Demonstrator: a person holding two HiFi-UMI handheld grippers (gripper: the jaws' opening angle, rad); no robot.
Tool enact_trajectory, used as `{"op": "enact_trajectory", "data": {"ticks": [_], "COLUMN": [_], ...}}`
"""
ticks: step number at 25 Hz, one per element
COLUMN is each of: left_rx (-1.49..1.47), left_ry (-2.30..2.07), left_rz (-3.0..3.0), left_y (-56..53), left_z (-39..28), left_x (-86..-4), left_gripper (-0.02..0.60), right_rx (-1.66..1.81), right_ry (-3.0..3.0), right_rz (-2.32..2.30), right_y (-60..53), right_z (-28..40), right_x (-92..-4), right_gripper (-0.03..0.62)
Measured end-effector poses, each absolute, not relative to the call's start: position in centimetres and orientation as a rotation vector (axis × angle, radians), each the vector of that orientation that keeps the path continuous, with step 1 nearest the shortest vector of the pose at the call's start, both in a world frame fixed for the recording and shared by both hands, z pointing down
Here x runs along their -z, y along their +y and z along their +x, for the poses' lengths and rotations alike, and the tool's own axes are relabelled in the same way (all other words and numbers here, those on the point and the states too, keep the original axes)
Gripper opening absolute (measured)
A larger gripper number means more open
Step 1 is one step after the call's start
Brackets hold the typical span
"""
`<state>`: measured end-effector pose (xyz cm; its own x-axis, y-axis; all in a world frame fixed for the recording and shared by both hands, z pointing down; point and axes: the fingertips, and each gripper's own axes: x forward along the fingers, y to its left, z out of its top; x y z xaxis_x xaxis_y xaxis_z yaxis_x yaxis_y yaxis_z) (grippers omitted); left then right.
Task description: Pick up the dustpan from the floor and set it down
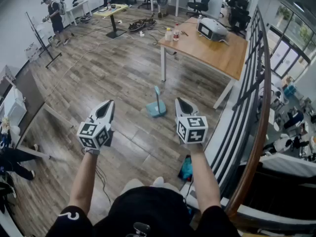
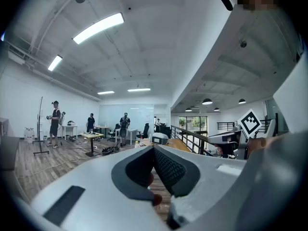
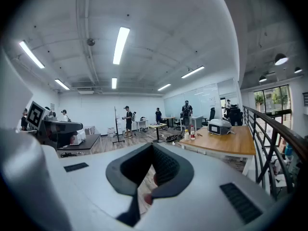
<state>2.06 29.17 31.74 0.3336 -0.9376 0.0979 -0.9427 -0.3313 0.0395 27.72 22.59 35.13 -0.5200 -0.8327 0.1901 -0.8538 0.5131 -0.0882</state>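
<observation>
Head view: dustpan beyond right claw

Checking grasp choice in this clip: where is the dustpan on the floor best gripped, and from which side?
Probably the upright handle of the dustpan, near its top, coming from the person's side. The handle stands clear of the floor, while the rest lies flat and low.
</observation>
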Motion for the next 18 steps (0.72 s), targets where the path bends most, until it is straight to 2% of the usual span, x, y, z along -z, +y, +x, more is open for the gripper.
{"op": "enact_trajectory", "data": {"ticks": [18], "left_rx": [-0.065], "left_ry": [-1.771], "left_rz": [2.437], "left_y": [25.7], "left_z": [0.9], "left_x": [-33.7], "left_gripper": [-0.003], "right_rx": [-0.233], "right_ry": [-2.58], "right_rz": [1.458], "right_y": [18.6], "right_z": [27.3], "right_x": [-36.7], "right_gripper": [-0.006]}}
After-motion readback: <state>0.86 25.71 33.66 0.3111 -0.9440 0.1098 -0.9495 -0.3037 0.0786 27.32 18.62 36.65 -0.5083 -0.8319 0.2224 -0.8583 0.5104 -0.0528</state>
